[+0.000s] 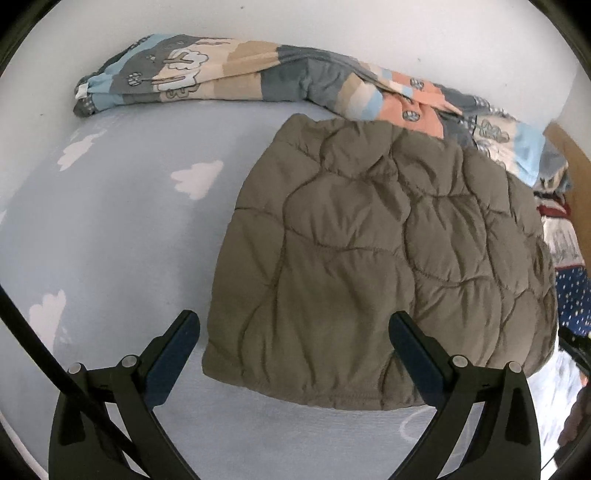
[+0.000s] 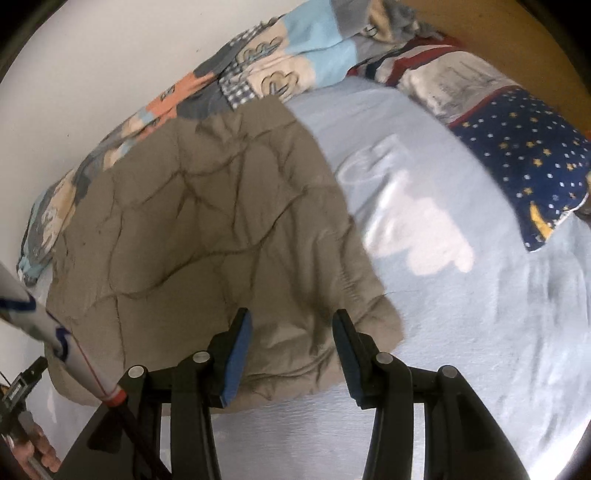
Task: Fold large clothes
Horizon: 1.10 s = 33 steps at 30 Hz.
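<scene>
An olive-brown quilted jacket (image 1: pixel 384 258) lies folded into a puffy rectangle on the light-blue cloud-print bed sheet (image 1: pixel 129 229). My left gripper (image 1: pixel 294 319) hovers open and wide over the jacket's near hem; its left finger is over the sheet and its right finger over the jacket. In the right wrist view the same jacket (image 2: pixel 192 221) fills the left half. My right gripper (image 2: pixel 292 314) stands open over its near right corner, with fabric showing in the gap and no pad pressing on it.
A patchwork duvet (image 1: pixel 229 74) is bunched along the white wall behind the jacket. A navy star-print pillow (image 2: pixel 524 162) and a striped pillow (image 2: pixel 443 70) lie by the wooden headboard (image 2: pixel 491 22). A white rod (image 2: pixel 55 332) and a hand (image 2: pixel 40 450) show at lower left.
</scene>
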{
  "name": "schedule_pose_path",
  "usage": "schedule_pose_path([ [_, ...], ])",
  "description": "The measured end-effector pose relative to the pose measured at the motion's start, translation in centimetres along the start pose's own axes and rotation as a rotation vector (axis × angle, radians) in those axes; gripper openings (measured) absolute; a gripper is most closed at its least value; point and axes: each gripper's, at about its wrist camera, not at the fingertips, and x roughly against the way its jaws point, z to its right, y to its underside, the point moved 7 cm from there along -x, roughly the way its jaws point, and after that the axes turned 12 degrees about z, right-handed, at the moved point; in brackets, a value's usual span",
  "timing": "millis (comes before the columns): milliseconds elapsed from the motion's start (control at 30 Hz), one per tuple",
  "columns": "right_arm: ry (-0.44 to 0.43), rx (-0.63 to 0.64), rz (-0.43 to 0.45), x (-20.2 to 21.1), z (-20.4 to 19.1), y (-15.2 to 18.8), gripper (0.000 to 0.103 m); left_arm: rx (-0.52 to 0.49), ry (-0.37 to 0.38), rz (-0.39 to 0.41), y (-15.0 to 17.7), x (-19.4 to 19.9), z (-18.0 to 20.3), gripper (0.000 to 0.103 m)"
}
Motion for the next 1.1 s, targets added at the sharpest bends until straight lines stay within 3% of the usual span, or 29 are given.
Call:
schedule_pose_path([
  [167,-0.068,0.094,0.017,0.8,-4.2,1.1,0.049,-0.071,0.049,0.048,0.4,0.8,4.2,0.102],
  [300,-0.106,0.195,0.015,0.7,-8.5,2.8,0.05,-0.192,0.066,0.085,1.5,0.9,8.3,0.103],
  [433,-0.089,0.289,-0.005,-0.9,-11.0,4.6,0.057,-0.284,0.013,0.019,3.5,-1.8,10.1,0.103],
  [567,-0.042,0.307,-0.044,-3.3,-10.7,5.8,0.069,-0.263,0.011,-0.025,3.9,-3.1,10.1,0.103],
  [667,-0.039,0.304,-0.058,-4.1,-10.6,6.2,0.072,-0.269,0.022,-0.017,3.7,-2.7,10.1,0.103],
  [967,-0.105,0.167,-0.043,-1.7,-9.7,4.2,0.072,-0.161,0.048,-0.01,2.4,-1.3,7.5,0.103],
  [1100,-0.079,0.084,0.0,-0.5,-6.4,2.1,0.072,-0.14,0.011,-0.003,1.9,-1.1,5.7,0.103],
])
